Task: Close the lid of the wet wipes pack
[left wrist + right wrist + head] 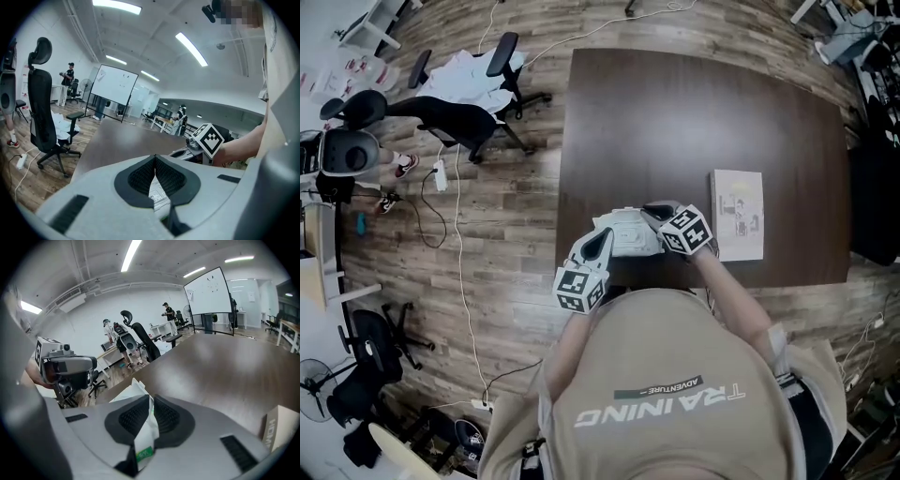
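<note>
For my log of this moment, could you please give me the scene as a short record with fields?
surface: dark table
pack: white, by the table's near edge
left gripper: jaws together at the tips, pack showing in the gap behind them
right gripper: shut on the pack's edge
lid: too small to tell if shut
box: to the right of the pack, apart from it

table [703, 112]: dark wood, smooth, faint sheen
wet wipes pack [628, 234]: white crinkled film
floor [511, 192]: wood planks
</note>
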`<action>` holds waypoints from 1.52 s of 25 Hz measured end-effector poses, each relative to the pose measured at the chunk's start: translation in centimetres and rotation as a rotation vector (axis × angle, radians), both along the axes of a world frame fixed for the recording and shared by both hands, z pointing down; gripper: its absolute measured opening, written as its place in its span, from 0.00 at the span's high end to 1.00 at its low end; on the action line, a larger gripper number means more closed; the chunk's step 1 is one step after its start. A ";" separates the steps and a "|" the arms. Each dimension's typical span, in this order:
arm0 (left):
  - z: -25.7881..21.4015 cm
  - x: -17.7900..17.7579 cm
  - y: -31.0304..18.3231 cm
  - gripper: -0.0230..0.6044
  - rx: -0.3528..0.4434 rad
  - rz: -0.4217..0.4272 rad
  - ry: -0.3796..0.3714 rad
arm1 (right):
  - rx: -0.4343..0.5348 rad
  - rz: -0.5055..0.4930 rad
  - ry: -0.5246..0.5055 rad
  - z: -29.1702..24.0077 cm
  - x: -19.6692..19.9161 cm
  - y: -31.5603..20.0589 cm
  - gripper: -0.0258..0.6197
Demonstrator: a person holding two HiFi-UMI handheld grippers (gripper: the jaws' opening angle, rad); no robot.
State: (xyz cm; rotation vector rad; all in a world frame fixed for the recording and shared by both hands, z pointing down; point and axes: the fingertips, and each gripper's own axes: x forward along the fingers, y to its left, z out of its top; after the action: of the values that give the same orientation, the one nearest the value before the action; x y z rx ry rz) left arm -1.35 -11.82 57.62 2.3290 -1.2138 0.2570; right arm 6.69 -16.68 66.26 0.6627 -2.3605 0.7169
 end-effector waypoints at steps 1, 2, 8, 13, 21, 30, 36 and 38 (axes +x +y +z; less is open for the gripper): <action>0.0 -0.1 0.1 0.95 0.003 0.001 0.002 | 0.005 -0.001 0.006 -0.1 0.1 0.2 0.91; 0.0 -0.2 0.2 0.95 0.006 0.002 0.004 | 0.010 -0.002 0.012 -0.1 0.1 0.3 0.91; -0.1 -1.0 1.0 0.95 0.005 0.018 0.009 | 0.023 0.025 0.019 -0.8 0.3 1.3 0.91; -1.2 -1.5 0.4 0.95 0.039 0.023 0.008 | 0.048 0.022 0.019 -1.8 0.1 1.9 0.90; -1.8 -1.4 1.2 0.95 0.056 0.051 0.021 | 0.065 -0.027 0.067 -1.9 0.2 3.7 0.90; -1.2 -2.7 0.8 0.95 0.043 0.034 0.045 | 0.051 -0.082 0.117 -1.1 0.5 5.9 0.90; -0.4 -3.2 0.7 0.95 0.027 0.038 0.059 | 0.017 -0.101 0.135 0.0 0.2 7.5 0.90; -0.3 -3.4 0.8 0.95 0.023 0.038 0.060 | -0.011 -0.115 0.141 0.8 0.1 8.3 0.90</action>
State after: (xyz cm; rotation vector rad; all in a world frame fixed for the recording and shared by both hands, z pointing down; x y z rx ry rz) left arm -4.72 -10.98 57.31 2.3638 -1.1503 0.1864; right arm 6.83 -8.38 67.04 0.5500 -2.2433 0.6116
